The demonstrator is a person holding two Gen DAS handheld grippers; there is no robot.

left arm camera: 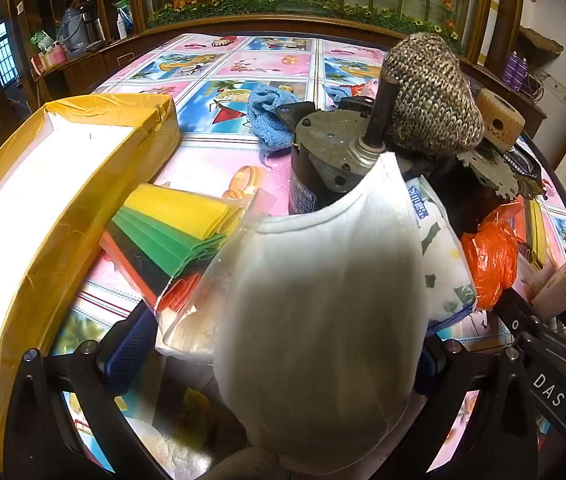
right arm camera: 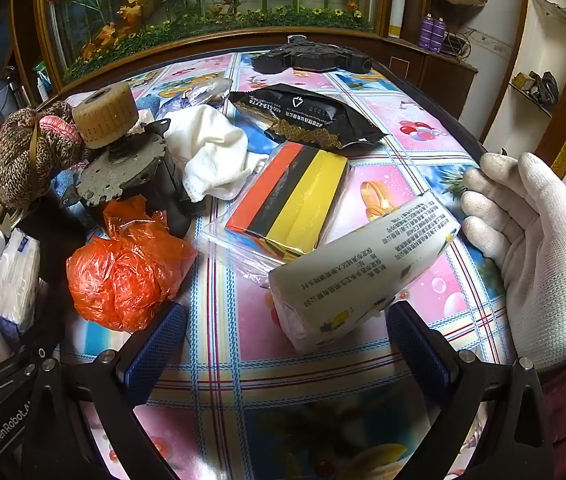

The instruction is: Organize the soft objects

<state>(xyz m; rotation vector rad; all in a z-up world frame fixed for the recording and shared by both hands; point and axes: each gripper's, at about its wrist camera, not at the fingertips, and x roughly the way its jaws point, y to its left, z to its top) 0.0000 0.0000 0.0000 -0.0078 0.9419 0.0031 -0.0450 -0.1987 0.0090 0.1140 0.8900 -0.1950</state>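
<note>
Left wrist view runs from a yellow-taped white foam box (left arm camera: 63, 184) at the far left, past a clear bag of yellow, green, black and orange folded sheets (left arm camera: 179, 236), to a white gloved hand (left arm camera: 323, 312) that fills the middle, right between the wide-spread jaws of the left gripper (left arm camera: 275, 364), which grip nothing. Behind the glove stand a grey metal motor (left arm camera: 323, 160) and a brown knitted yarn ball (left arm camera: 431, 96), then a crumpled orange plastic bag (left arm camera: 491, 256) on the patterned desk (left arm camera: 219, 160). Right wrist view shows that orange bag left of the right gripper (right arm camera: 287, 356), whose jaws also stand wide and empty; a white printed tissue pack (right arm camera: 363, 264) lies tilted just ahead of them, held at its far end by a white gloved hand (right arm camera: 531, 248).
</note>
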